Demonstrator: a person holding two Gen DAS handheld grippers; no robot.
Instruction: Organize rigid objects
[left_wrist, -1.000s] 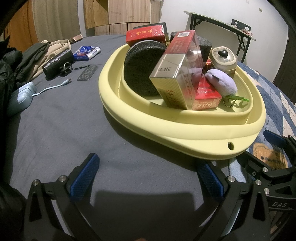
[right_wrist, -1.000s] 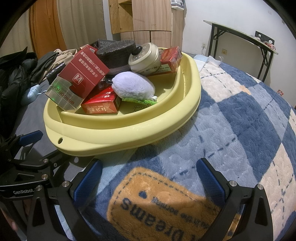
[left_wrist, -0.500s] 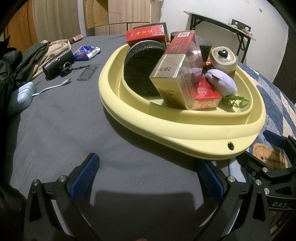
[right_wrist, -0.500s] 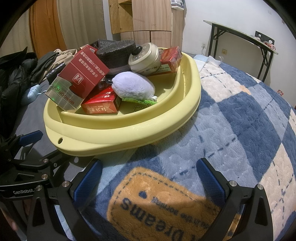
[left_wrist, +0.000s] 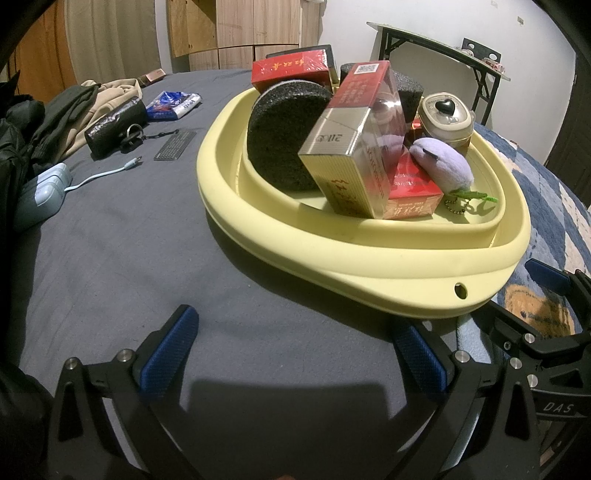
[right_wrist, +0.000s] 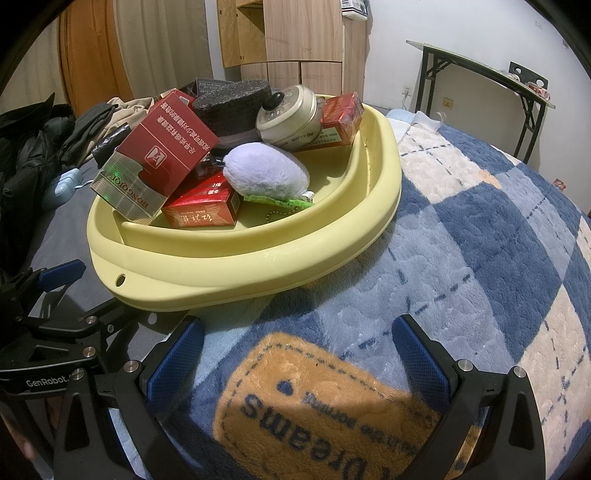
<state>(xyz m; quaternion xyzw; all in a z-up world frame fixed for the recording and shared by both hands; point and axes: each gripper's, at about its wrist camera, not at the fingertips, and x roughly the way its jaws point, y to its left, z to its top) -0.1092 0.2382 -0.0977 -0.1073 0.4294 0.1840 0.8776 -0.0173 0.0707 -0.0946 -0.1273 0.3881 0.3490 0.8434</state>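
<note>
basin: the yellow basin (left_wrist: 369, 254) sits mid-frame on the bed, half on the grey sheet (left_wrist: 147, 258), half on the blue checked blanket (right_wrist: 480, 240)
contents: a tall red and gold box (left_wrist: 351, 147) leaning on a round black sponge (left_wrist: 284, 140), a flat red box (left_wrist: 413, 199), a purple plush (left_wrist: 443, 166), a round tin (left_wrist: 445, 118)
progress: you look close to done, since the rigid things are piled in the basin; nothing loose lies near your grippers
left: the pile is untidy, so straightening may remain
your left gripper (left_wrist: 295, 354): spread wide, holding nothing, low in the frame short of the basin rim
your right gripper (right_wrist: 295, 354): spread wide, holding nothing, over the blanket
left view only: clothes, a cable (left_wrist: 103, 177) and small items at upper left
right view only: the orange patch (right_wrist: 332, 398) and another red box (right_wrist: 343, 114) behind the tin
</note>
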